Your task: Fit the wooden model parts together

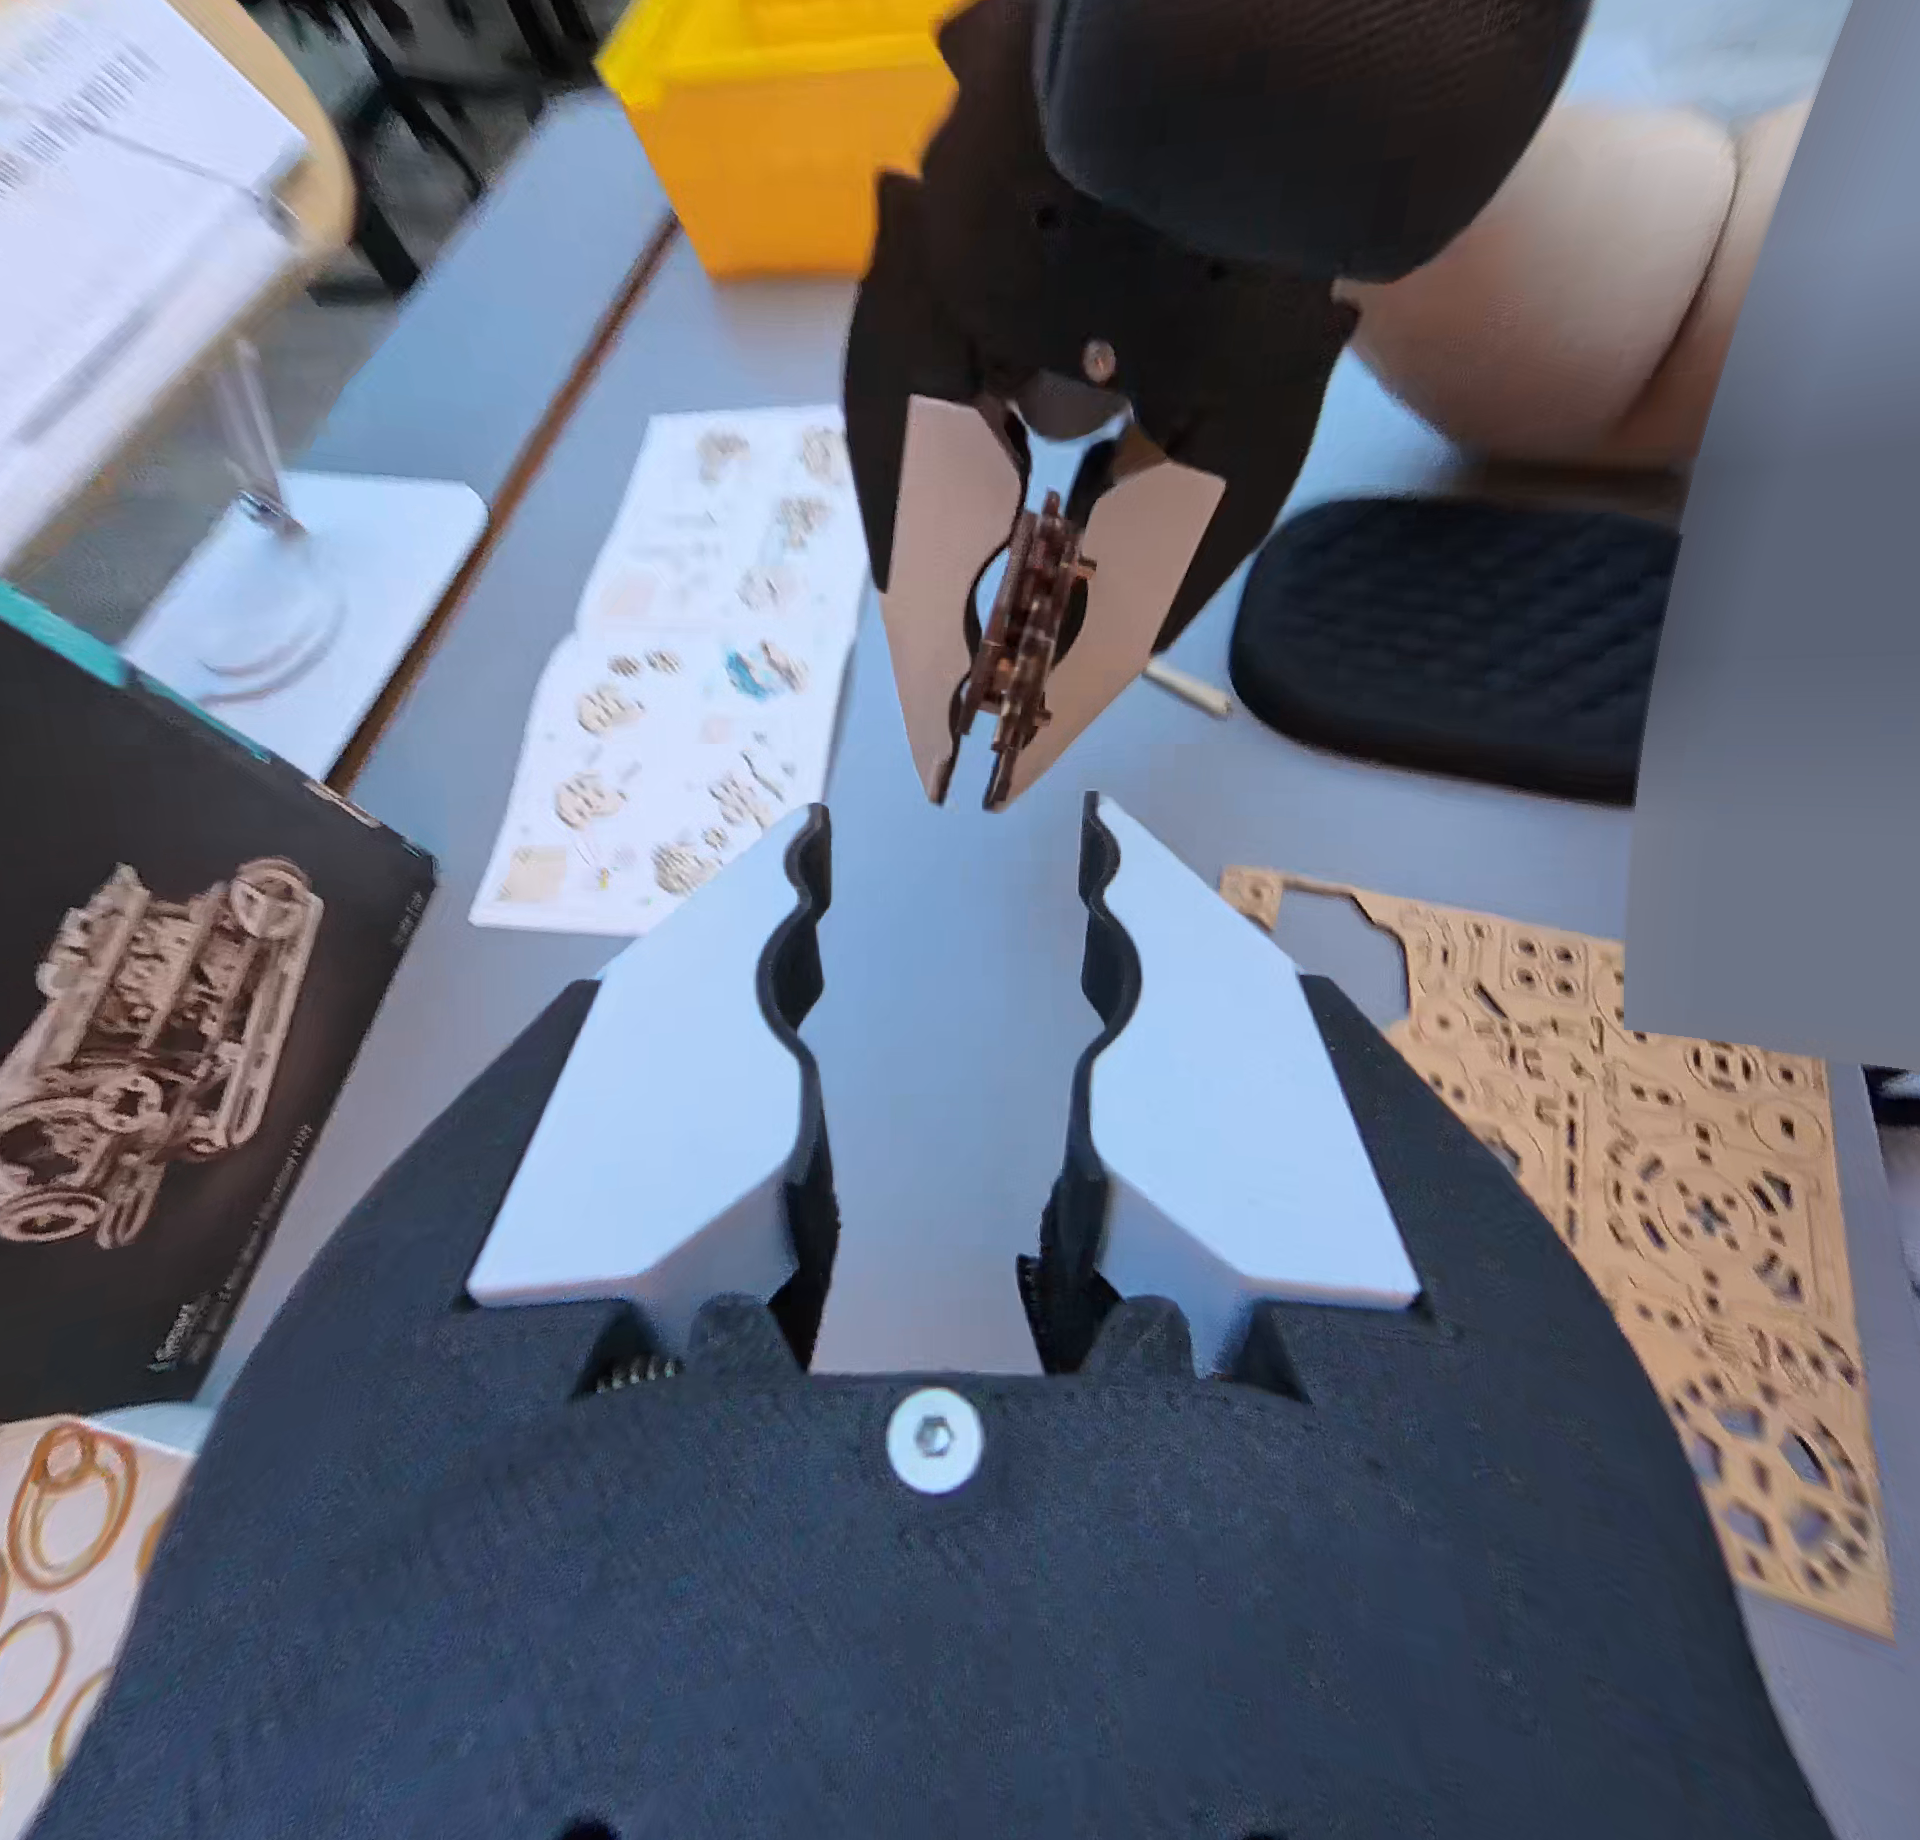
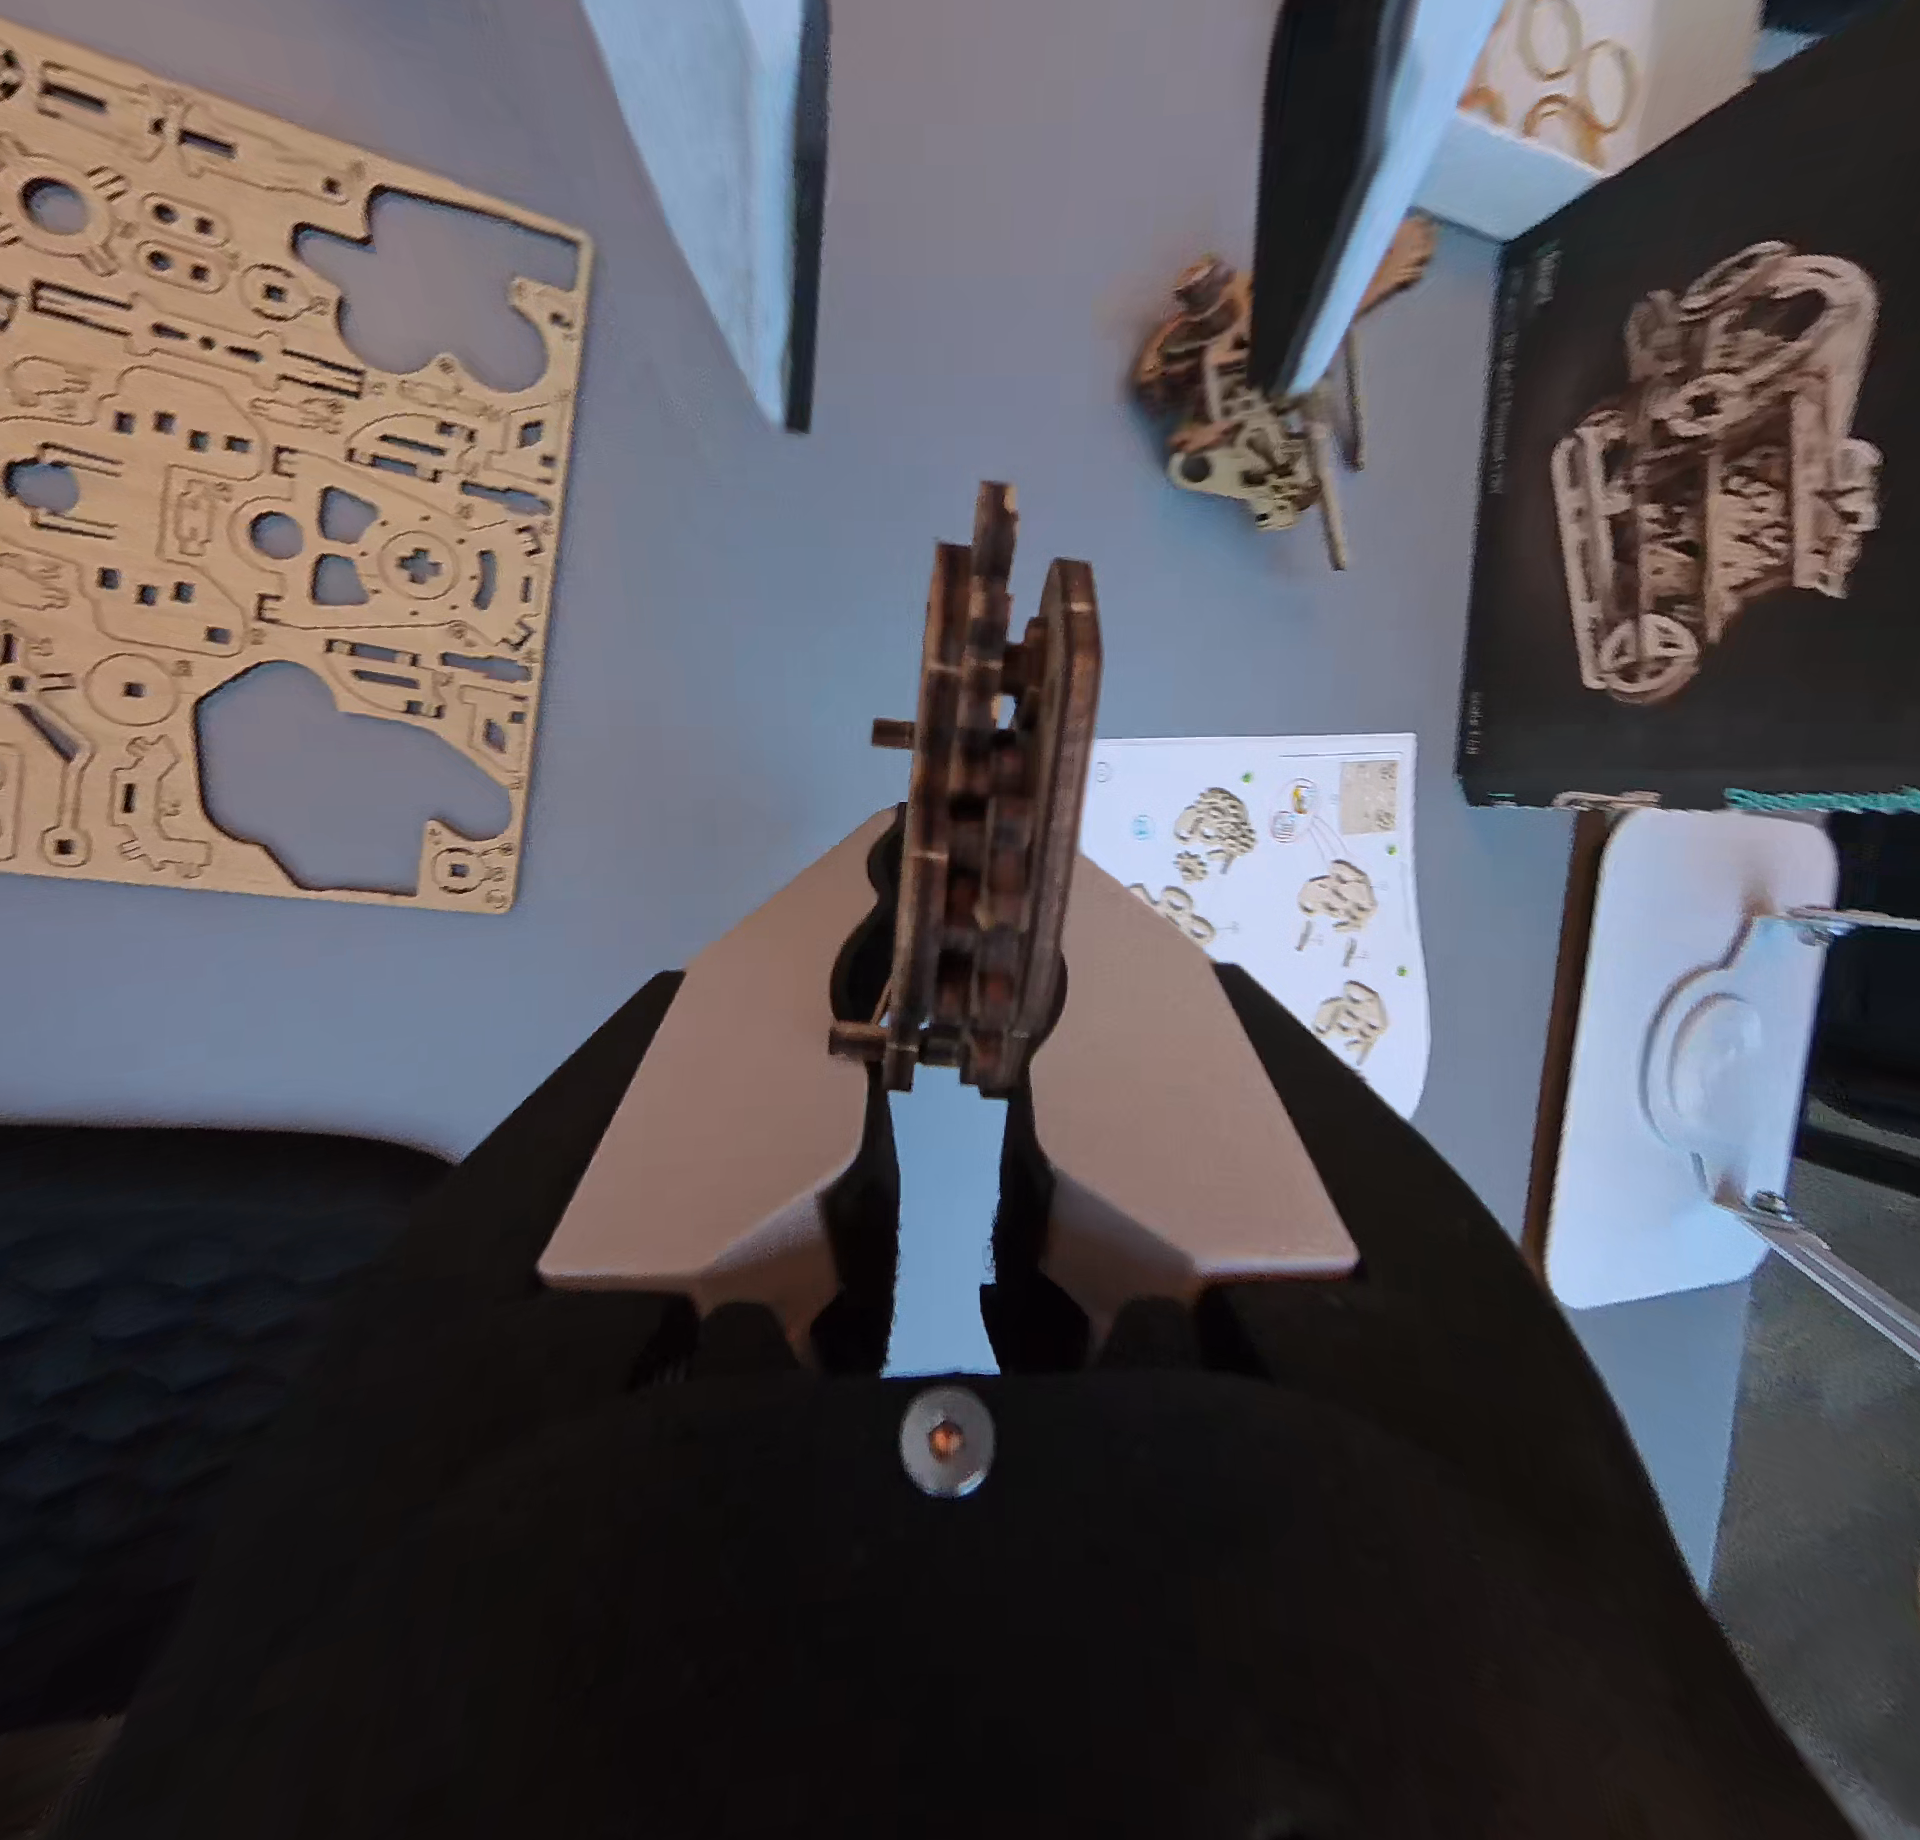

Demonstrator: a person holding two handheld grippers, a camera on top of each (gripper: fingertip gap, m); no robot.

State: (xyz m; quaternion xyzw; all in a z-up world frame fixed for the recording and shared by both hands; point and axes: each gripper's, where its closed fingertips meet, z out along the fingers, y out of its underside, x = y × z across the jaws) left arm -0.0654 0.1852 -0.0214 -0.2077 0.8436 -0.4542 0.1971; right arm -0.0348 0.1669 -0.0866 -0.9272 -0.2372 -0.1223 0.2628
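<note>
We've got 2 wrist cams, each close above the table (image 1: 935, 959), angled down, facing opp. ways; both share instruction sheet (image 1: 686, 668), parts sheet (image 2: 270, 481), box (image 2: 1683, 502).

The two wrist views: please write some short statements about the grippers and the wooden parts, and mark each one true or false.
1. The right gripper holds a wooden sub-assembly. True.
2. The left gripper is shut on a part. False: it is open and empty.
3. The wooden parts sheet has parts already removed. True.
4. The instruction sheet lies inside the yellow bin. False: it lies on the table.
</note>
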